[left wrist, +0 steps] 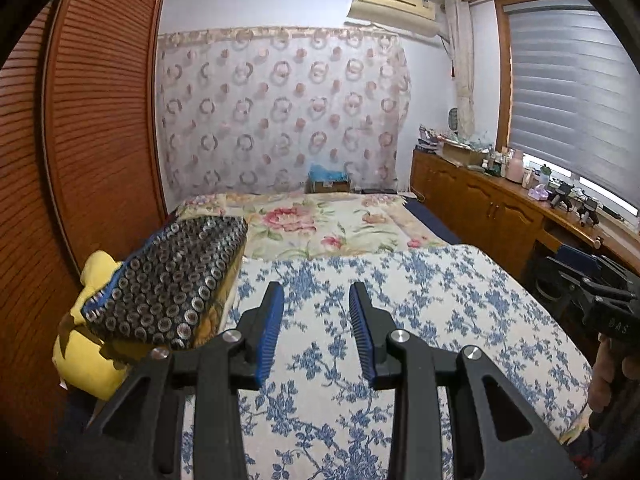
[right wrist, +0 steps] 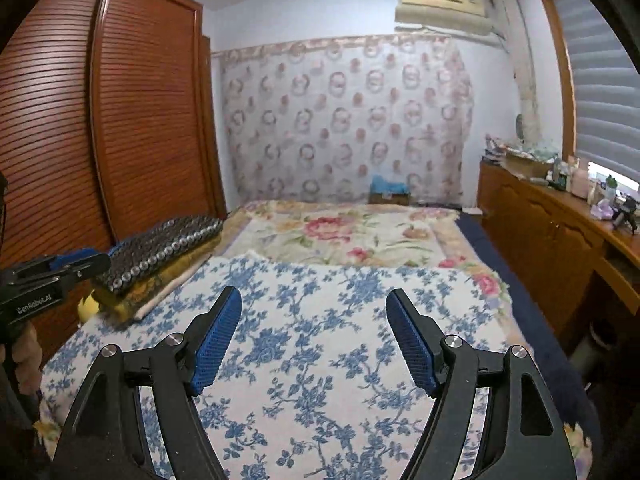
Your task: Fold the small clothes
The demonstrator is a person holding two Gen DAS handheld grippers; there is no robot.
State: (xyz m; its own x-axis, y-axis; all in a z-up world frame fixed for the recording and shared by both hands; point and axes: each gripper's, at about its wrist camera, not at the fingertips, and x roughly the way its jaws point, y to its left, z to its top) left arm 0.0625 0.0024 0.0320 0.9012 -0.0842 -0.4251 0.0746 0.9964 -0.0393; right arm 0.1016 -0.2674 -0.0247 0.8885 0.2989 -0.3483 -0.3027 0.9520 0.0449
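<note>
Though near, cloth [left wrist: 168, 280] left of jaws

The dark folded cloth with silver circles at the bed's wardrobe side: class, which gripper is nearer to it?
Left. The left gripper hangs just beside the dark folded cloth; the right gripper sits farther toward the window side.

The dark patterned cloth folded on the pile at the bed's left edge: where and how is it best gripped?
Probably the dark patterned cloth by its near corner overhanging the yellow toy. Come in level from the front with the left gripper: that edge hangs free, so open jaws could slide around it.
</note>
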